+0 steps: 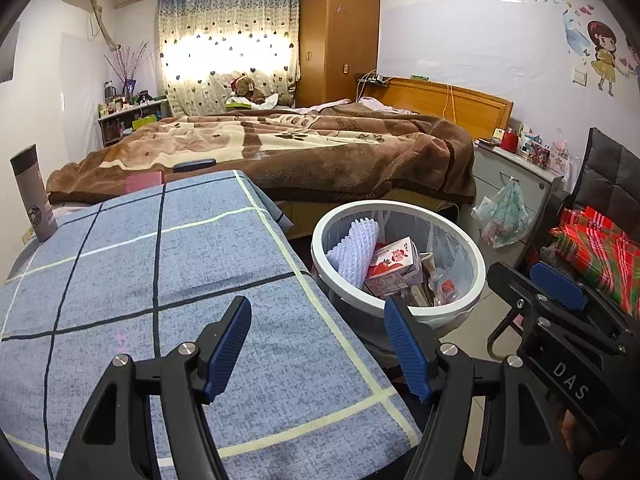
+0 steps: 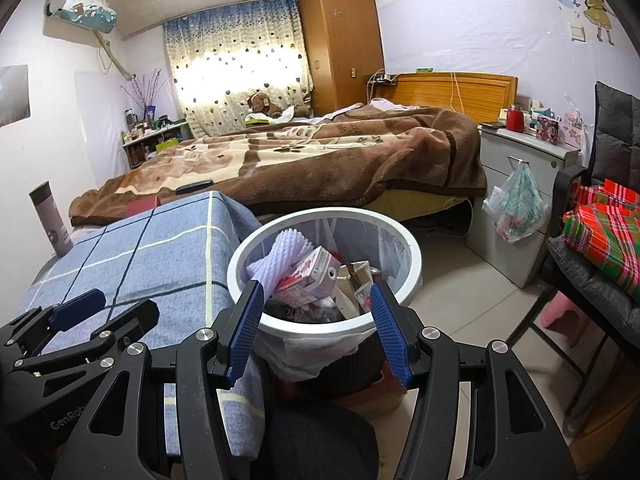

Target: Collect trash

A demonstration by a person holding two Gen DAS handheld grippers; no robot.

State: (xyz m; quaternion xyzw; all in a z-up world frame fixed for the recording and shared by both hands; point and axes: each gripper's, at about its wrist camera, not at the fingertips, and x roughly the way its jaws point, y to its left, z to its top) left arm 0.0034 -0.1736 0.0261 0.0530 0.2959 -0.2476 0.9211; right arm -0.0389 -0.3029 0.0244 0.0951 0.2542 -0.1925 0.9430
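A round white-rimmed trash bin [image 1: 400, 310] [image 2: 320, 330] with a clear liner stands on the floor beside the blue checked table [image 1: 160, 300] [image 2: 140, 256]. Inside it lie white foam netting [image 1: 354, 248] [image 2: 280, 260], a pink-and-white drink carton [image 1: 394, 260] [image 2: 316, 274] and other wrappers. My left gripper [image 1: 318, 344] hovers open over the table's right edge, nothing between its blue pads. My right gripper [image 2: 318, 330] is open too, in front of the bin's near rim, empty. Each gripper shows at the side of the other's view.
A grey tumbler [image 1: 34, 196] [image 2: 52, 218] stands at the table's far left corner. Behind lies a bed with a brown blanket [image 1: 280, 148]. A nightstand [image 2: 516, 184] with a hanging plastic bag [image 2: 516, 204] and a chair with red plaid cloth [image 2: 604, 232] stand right.
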